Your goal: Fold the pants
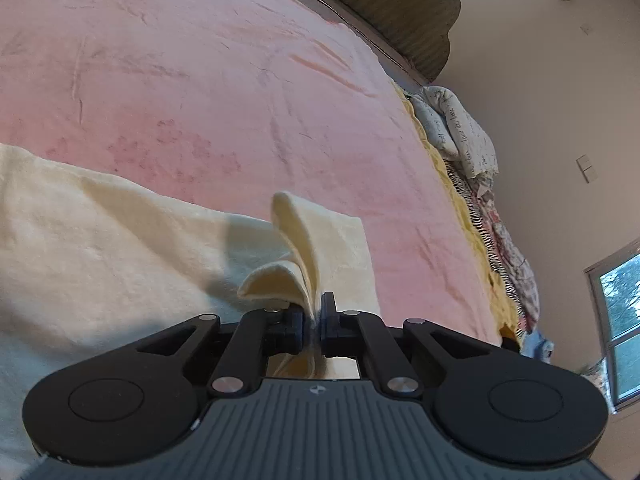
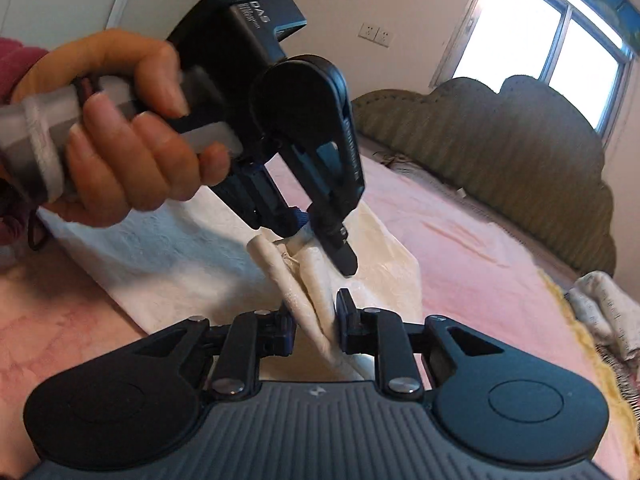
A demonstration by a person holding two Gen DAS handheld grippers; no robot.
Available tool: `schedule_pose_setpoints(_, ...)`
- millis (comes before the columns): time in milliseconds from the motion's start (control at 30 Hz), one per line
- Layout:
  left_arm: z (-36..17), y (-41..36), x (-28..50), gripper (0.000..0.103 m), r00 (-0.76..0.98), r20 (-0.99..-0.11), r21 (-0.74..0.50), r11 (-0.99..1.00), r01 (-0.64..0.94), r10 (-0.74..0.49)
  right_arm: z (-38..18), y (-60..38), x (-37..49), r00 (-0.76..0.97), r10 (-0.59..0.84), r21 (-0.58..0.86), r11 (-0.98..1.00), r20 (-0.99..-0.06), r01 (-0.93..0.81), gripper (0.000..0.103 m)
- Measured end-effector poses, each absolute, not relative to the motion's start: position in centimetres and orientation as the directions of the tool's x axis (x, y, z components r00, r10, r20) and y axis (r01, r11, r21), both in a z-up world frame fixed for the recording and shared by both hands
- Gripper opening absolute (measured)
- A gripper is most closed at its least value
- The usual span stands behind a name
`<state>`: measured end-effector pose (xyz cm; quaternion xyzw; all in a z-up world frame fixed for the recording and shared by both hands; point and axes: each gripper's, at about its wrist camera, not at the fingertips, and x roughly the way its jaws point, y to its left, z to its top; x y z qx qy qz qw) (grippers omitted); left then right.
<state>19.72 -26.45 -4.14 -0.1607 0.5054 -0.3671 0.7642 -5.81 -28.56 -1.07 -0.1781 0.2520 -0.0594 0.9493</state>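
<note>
Cream pants [image 1: 100, 248] lie flat on a pink bed cover [image 1: 200, 80]. My left gripper [image 1: 316, 312] is shut on a raised edge of the pants, and the cloth stands up in a fold between its fingers. In the right wrist view the left gripper [image 2: 320, 236], held by a hand, pinches the same bunched edge of the pants [image 2: 384, 264]. My right gripper [image 2: 316, 320] sits just below it. Its fingers [image 2: 346, 312] stand a little apart with a ridge of the pants between them; I cannot tell whether they clamp it.
A padded olive headboard [image 2: 500, 152] runs along the far side of the bed. Bunched bedding and patterned cloths [image 1: 472, 140] lie along the bed's right edge. A window [image 2: 540, 32] and a wall socket [image 2: 376, 34] are beyond.
</note>
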Motion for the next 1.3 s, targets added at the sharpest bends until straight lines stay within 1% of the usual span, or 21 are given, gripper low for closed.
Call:
schedule_pose_setpoints(67,-3.3,-25.7,19.0,0.004,0.272,-0.676,-0.54,0.712,0.448,-0.684,-0.7,-28.0,-5.4,0.861,-0.173,-0.342,0.94,-0.479,-0.001,0.018)
schedule_pose_setpoints(133,-1.9,-24.1,18.4,0.004,0.333,-0.684,-0.466,0.74,0.484,-0.649,0.1,-26.6,-5.1,0.871,-0.146,-0.35,0.936,-0.469,-0.031,0.018)
schedule_pose_setpoints(233,0.0,-21.0,17.9,0.005,0.41,-0.703,-0.346,0.783,0.516,-0.581,1.0,-24.3,-4.1,0.883,-0.057,-0.317,0.943,-0.465,-0.106,0.017)
schedule_pose_setpoints(400,0.2,-15.8,17.6,0.005,0.541,-0.732,-0.16,0.876,0.455,-0.414,0.2,-18.9,-1.6,0.874,0.086,-0.319,0.91,-0.477,-0.264,0.017)
schedule_pose_setpoints(533,-1.2,-12.6,18.2,0.005,0.572,-0.746,-0.114,0.911,0.396,-0.342,-1.1,-15.5,0.1,0.852,0.162,-0.322,0.878,-0.497,-0.355,0.017)
schedule_pose_setpoints(567,-1.5,-11.7,18.2,0.007,0.574,-0.748,-0.105,0.913,0.394,-0.333,-1.3,-14.9,0.5,0.849,0.174,-0.321,0.873,-0.499,-0.367,0.017)
schedule_pose_setpoints(600,-1.7,-11.3,18.3,0.02,0.575,-0.752,-0.096,0.917,0.386,-0.321,-1.5,-14.6,0.9,0.846,0.181,-0.316,0.872,-0.502,-0.374,0.017)
schedule_pose_setpoints(633,-1.6,-10.6,18.4,0.033,0.579,-0.753,-0.1,0.924,0.37,-0.313,-1.8,-14.3,1.2,0.841,0.181,-0.307,0.875,-0.509,-0.374,0.017)
schedule_pose_setpoints(667,-1.4,-9.9,18.5,0.039,0.578,-0.751,-0.119,0.927,0.356,-0.319,-2.2,-14.2,1.7,0.829,0.178,-0.291,0.88,-0.531,-0.375,0.019)
schedule_pose_setpoints(733,-1.0,-8.2,18.6,0.06,0.603,-0.741,-0.129,0.944,0.303,-0.294,-2.6,-14.0,1.9,0.81,0.168,-0.282,0.882,-0.562,-0.378,0.023)
schedule_pose_setpoints(800,-0.3,-6.2,18.4,0.069,0.642,-0.725,-0.12,0.964,0.239,-0.249,-1.7,-14.2,0.8,0.806,0.19,-0.265,0.881,-0.56,-0.391,0.023)
schedule_pose_setpoints(833,0.1,-5.2,18.2,0.069,0.659,-0.718,-0.117,0.972,0.202,-0.223,-0.9,-14.7,0.0,0.795,0.243,-0.207,0.886,-0.556,-0.415,0.024)
schedule_pose_setpoints(900,0.6,-3.7,18.2,0.069,0.672,-0.719,-0.108,0.984,0.142,-0.176,0.8,-16.2,-1.3,0.771,0.387,-0.055,0.878,-0.506,-0.476,0.024)
schedule_pose_setpoints(933,0.9,-3.1,18.1,0.069,0.676,-0.717,-0.112,0.985,0.128,-0.169,1.5,-17.1,-1.7,0.766,0.44,0.012,0.87,-0.47,-0.492,0.024)
schedule_pose_setpoints(967,1.2,-2.9,17.9,0.069,0.681,-0.712,-0.119,0.986,0.12,-0.169,2.0,-17.8,-1.6,0.767,0.459,0.055,0.871,-0.448,-0.488,0.024)
schedule_pose_setpoints(1000,1.4,-2.7,17.7,0.069,0.684,-0.71,-0.121,0.986,0.118,-0.169,1.9,-18.2,-1.6,0.773,0.447,0.056,0.878,-0.449,-0.475,0.024)
schedule_pose_setpoints(1033,1.6,-2.6,17.4,0.069,0.683,-0.71,-0.121,0.985,0.122,-0.172,1.7,-18.2,-1.2,0.781,0.416,0.022,0.888,-0.466,-0.459,0.024)
schedule_pose_setpoints(1133,1.8,-2.7,16.8,0.069,0.653,-0.719,-0.159,0.972,0.176,-0.236,0.2,-18.4,-0.5,0.771,0.324,-0.074,0.899,-0.549,-0.431,0.024)
schedule_pose_setpoints(1200,1.4,-2.8,17.2,0.069,0.595,-0.738,-0.242,0.948,0.209,-0.319,-0.4,-18.1,-0.9,0.76,0.311,-0.115,0.886,-0.57,-0.449,0.024)
schedule_pose_setpoints(1233,0.8,-2.8,17.4,0.07,0.553,-0.744,-0.304,0.927,0.22,-0.375,-0.6,-17.9,-1.2,0.76,0.306,-0.131,0.881,-0.574,-0.454,0.024)
schedule_pose_setpoints(1300,-0.2,-3.1,18.1,0.07,0.478,-0.762,-0.385,0.899,0.209,-0.437,-1.0,-17.1,-1.2,0.762,0.292,-0.152,0.879,-0.578,-0.451,0.024)
